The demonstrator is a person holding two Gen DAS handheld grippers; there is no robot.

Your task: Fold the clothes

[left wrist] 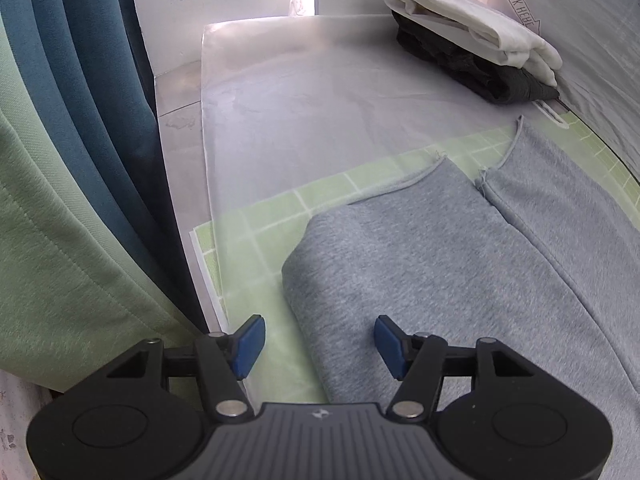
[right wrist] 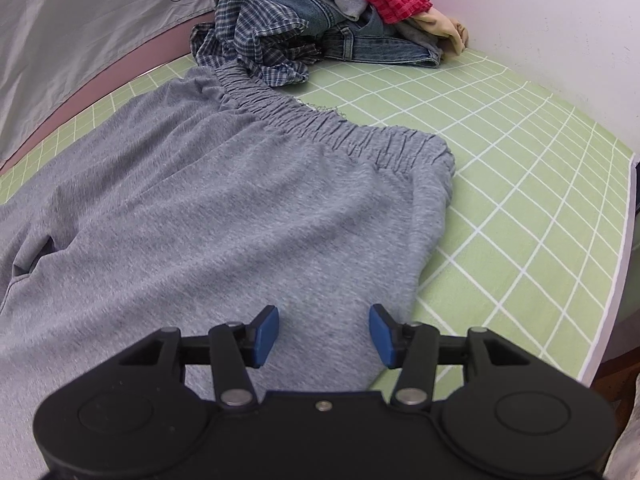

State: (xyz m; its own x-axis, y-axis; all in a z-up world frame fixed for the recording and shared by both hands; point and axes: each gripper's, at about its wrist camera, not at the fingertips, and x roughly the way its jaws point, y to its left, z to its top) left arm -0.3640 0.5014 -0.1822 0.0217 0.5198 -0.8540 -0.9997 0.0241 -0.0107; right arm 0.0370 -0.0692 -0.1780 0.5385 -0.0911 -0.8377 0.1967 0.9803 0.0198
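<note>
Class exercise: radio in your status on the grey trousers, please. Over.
Left gripper open, empty, over the leg end. Right gripper open, empty, over the hip. Grey trousers flat on the green mat, unfolded. Clothes pile touches the waistband.

The left wrist camera sits low behind the left gripper (left wrist: 318,346), facing forward along its fingers toward the leg ends of the grey sweatpants (left wrist: 460,264). The right wrist camera sits close behind the right gripper (right wrist: 324,336), facing the waistband. Both views share the sweatpants and the green grid mat (left wrist: 276,216).
</note>
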